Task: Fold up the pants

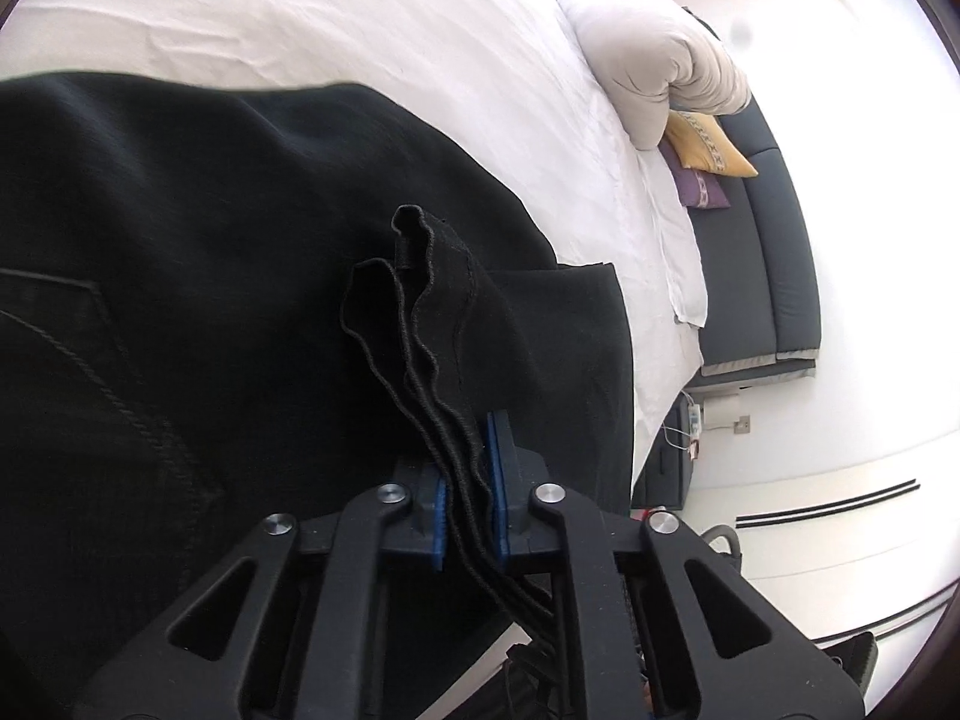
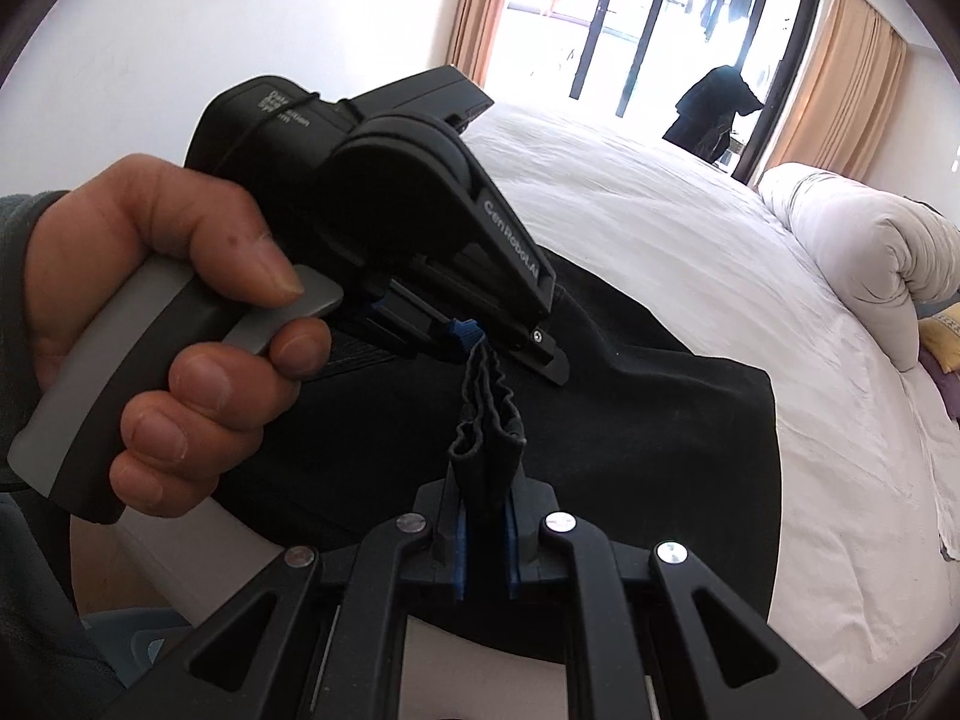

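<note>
Overhead-lit, white bed (image 2: 690, 252), bright balcony door (image 2: 660, 18).

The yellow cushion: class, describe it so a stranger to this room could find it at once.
Start at the big white bed and follow its edge to the rolled-up duvet. Just below it, on the dark sofa, lies the yellow cushion. A patterned band crosses it; its purple neighbour sits underneath.

Bedroom — white bed (image 2: 690, 252), rolled duvet (image 2: 858, 252), curtains (image 2: 840, 78)
</note>
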A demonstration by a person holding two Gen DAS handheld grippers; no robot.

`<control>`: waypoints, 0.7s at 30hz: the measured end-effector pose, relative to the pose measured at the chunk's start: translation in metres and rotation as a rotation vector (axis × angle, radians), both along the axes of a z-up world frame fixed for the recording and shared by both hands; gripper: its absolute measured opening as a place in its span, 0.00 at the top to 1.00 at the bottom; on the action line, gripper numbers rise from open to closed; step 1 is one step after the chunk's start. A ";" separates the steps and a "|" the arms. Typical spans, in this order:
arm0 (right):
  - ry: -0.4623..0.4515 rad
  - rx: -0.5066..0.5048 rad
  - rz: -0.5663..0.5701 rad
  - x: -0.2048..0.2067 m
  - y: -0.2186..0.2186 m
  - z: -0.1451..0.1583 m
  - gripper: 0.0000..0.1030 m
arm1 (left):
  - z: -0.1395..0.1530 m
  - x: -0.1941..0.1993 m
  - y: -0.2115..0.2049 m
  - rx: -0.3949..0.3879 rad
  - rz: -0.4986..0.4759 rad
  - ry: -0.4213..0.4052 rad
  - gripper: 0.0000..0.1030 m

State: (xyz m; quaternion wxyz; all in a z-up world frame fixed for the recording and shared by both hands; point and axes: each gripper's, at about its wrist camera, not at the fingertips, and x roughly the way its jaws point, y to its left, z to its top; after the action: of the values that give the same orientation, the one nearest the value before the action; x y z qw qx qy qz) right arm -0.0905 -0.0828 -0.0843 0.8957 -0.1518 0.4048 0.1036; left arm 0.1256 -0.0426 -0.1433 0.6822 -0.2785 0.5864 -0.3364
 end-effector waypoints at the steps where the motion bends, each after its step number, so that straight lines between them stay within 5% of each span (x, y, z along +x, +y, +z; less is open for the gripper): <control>1: 0.001 -0.002 0.009 0.001 0.005 0.000 0.90 | 0.001 -0.001 0.005 0.016 0.000 -0.012 0.93; 21: 0.049 -0.016 0.101 0.009 0.014 -0.023 0.89 | -0.009 -0.017 0.038 0.136 0.014 -0.066 0.94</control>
State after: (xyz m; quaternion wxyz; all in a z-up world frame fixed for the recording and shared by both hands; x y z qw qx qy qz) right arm -0.0814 -0.0689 -0.1077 0.8780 -0.1767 0.4192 0.1489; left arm 0.1085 -0.0049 -0.1526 0.7208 -0.2243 0.5831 -0.3002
